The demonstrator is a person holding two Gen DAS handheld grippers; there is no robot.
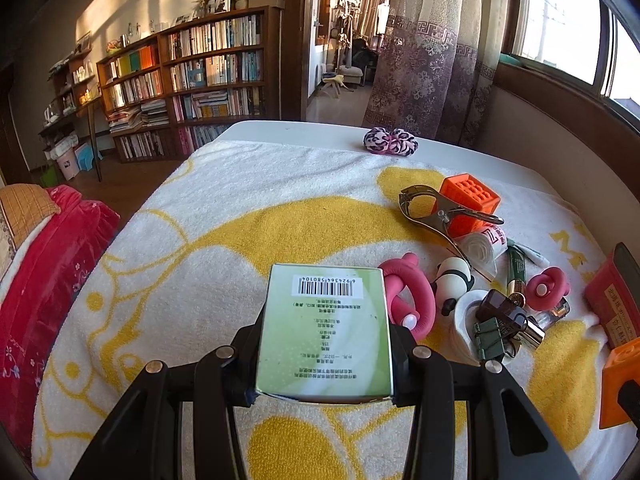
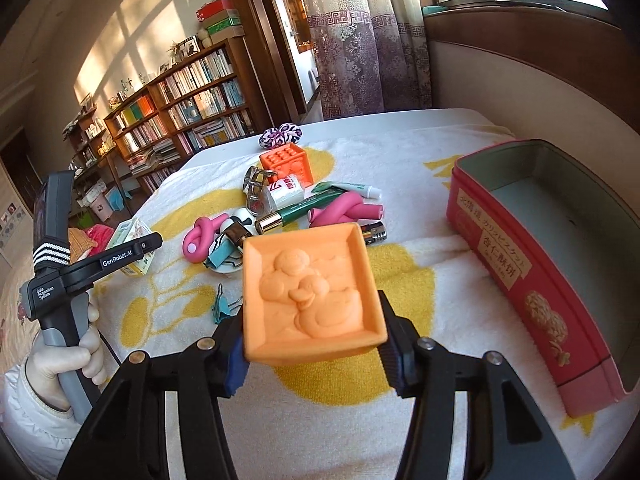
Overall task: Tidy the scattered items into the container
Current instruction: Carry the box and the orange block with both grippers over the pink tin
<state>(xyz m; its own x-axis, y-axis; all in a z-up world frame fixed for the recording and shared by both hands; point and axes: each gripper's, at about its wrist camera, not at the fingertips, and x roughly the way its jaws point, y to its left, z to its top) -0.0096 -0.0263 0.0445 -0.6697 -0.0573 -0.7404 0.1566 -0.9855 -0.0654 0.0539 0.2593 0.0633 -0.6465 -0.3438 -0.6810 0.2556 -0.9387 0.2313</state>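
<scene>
My left gripper point(image 1: 325, 364) is shut on a green carton with a barcode point(image 1: 326, 328), held above the towel; it also shows in the right wrist view point(image 2: 134, 246). My right gripper point(image 2: 314, 356) is shut on an orange block with a duck relief point(image 2: 312, 288), held above the towel left of the open red tin point(image 2: 516, 248). The tin's edge shows in the left wrist view point(image 1: 612, 300). Scattered items lie in a pile: pink foam twists point(image 1: 408, 300) point(image 2: 344, 210), a panda toy point(image 1: 454, 280), an orange cube point(image 2: 288, 164), metal tongs point(image 1: 440, 212), and a green tube point(image 2: 308, 206).
A white and yellow towel point(image 1: 224, 232) covers the table. A patterned scrunchie point(image 1: 390, 142) lies at the far edge. A teal binder clip point(image 2: 224, 306) lies near my right gripper. Bookshelves point(image 1: 180, 80) and a curtain point(image 1: 432, 48) stand behind. A red cushion point(image 1: 52, 264) lies to the left.
</scene>
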